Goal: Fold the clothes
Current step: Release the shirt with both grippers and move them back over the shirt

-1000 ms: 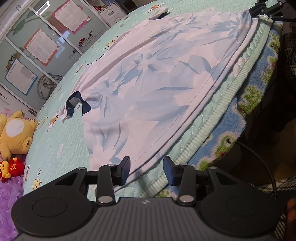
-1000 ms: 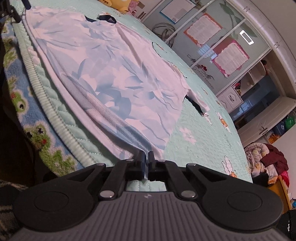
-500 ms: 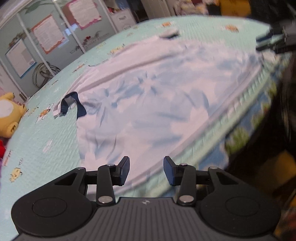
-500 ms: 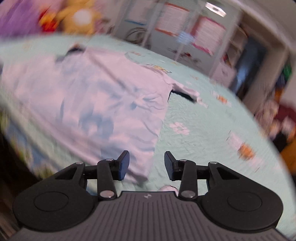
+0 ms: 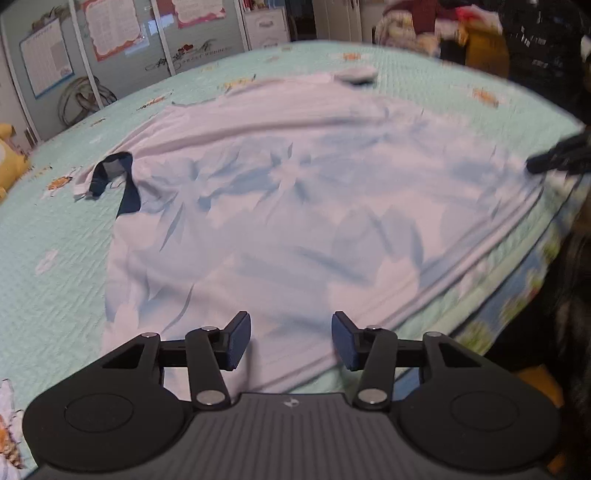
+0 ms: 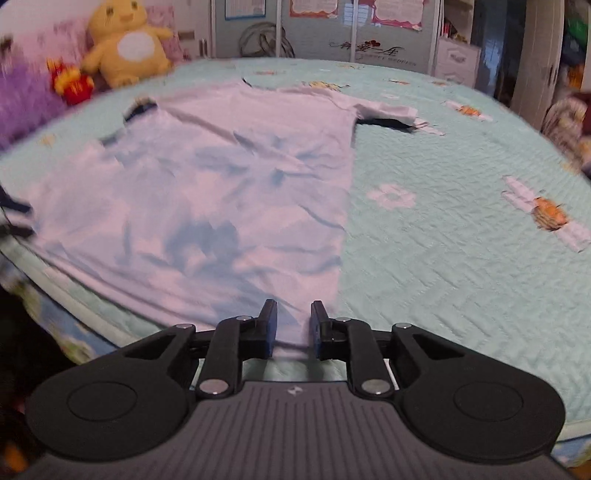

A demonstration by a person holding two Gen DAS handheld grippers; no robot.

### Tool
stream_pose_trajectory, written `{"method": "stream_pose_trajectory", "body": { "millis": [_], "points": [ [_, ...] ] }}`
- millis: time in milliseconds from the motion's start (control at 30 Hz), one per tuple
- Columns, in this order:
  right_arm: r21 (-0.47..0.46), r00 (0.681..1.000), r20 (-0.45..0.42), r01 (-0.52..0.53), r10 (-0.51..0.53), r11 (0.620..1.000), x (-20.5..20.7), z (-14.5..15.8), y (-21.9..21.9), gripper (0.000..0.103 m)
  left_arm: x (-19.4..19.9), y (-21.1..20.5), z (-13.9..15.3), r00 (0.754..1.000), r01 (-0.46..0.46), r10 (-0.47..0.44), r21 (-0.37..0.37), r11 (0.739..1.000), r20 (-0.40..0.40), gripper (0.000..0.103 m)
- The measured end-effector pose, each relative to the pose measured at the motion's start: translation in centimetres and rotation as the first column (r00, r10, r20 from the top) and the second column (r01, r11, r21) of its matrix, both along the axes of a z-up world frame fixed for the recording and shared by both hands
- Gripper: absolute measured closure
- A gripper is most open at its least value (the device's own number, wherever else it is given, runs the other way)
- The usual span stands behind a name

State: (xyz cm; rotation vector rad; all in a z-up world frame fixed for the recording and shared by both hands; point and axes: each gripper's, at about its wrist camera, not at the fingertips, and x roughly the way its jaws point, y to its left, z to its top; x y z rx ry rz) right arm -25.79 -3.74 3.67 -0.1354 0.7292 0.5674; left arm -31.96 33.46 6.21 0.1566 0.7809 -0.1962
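A white T-shirt (image 5: 295,192) with a pale blue flower print and dark navy sleeve cuffs lies spread flat on the mint quilt (image 5: 55,258). My left gripper (image 5: 291,339) hovers over the shirt's near hem. Its jaws are opening, and only flat cloth lies below the gap. In the right wrist view the same T-shirt (image 6: 207,192) fills the left half. My right gripper (image 6: 293,321) is above the hem's right corner. Its jaws are closing to a narrow gap, with the pads not pressing on cloth. The right gripper (image 5: 561,158) also shows as a dark blur at the far hem corner.
A yellow plush toy (image 6: 125,48), a red toy (image 6: 72,83) and a purple blanket (image 6: 22,107) sit at the bed's head. The bed's near edge shows a blue patterned sheet (image 5: 517,295). Wardrobe doors (image 5: 110,37) and a clothes pile (image 5: 424,22) stand behind.
Both views have rolled to level and pulled back from the hem. The right jaws went from shut to wide, then narrowed. The left jaws spread a little wider.
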Motion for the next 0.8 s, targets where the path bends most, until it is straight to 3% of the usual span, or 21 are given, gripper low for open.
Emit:
{"method": "stream_pose_trajectory", "body": {
  "millis": [133, 300, 467, 500, 567, 667, 733, 800],
  "points": [
    [0.145, 0.982, -0.081, -0.158, 0.171, 0.977, 2.0, 0.9, 3.3, 0.083, 2.5, -0.1, 1.2, 1.000, 0.028, -0.028, -0.162, 0.986, 0.003, 0.052],
    [0.339, 0.889, -0.242, -0.298, 0.389, 0.892, 6.0, -0.2, 8.8, 0.082, 7.5, -0.3, -0.2, 0.997, 0.031, -0.052, -0.298, 0.954, -0.063, 0.051],
    [0.369, 0.802, -0.366, -0.340, 0.471, 0.865, 11.8, -2.6, 10.9, 0.084, 11.2, 1.5, -2.7, 0.988, 0.037, -0.072, -0.246, 0.969, -0.137, 0.051],
    [0.372, 0.813, -0.366, -0.318, 0.453, 0.872, 13.2, -2.6, 10.4, 0.084, 11.4, 2.6, -2.9, 0.989, 0.023, -0.061, -0.265, 0.964, -0.135, 0.050],
    [0.361, 0.870, -0.340, -0.230, 0.358, 0.903, 16.1, -2.3, 8.7, 0.084, 11.4, 4.8, -3.0, 0.991, -0.019, -0.025, -0.322, 0.946, -0.129, 0.050],
    [0.363, 0.920, -0.325, -0.093, 0.220, 0.927, 18.7, -2.0, 6.6, 0.083, 10.9, 8.2, -2.8, 0.991, -0.097, 0.048, -0.423, 0.901, -0.125, 0.053],
    [0.407, 0.911, -0.316, -0.122, 0.265, 0.905, 18.6, -1.9, 7.3, 0.081, 10.3, 9.9, -2.8, 0.989, -0.145, 0.105, -0.493, 0.858, -0.109, 0.053],
    [0.476, 0.855, -0.343, -0.199, 0.389, 0.857, 17.5, -2.4, 9.2, 0.081, 9.6, 11.5, -2.9, 0.982, -0.188, 0.163, -0.560, 0.807, -0.095, 0.053]
  ]
}}
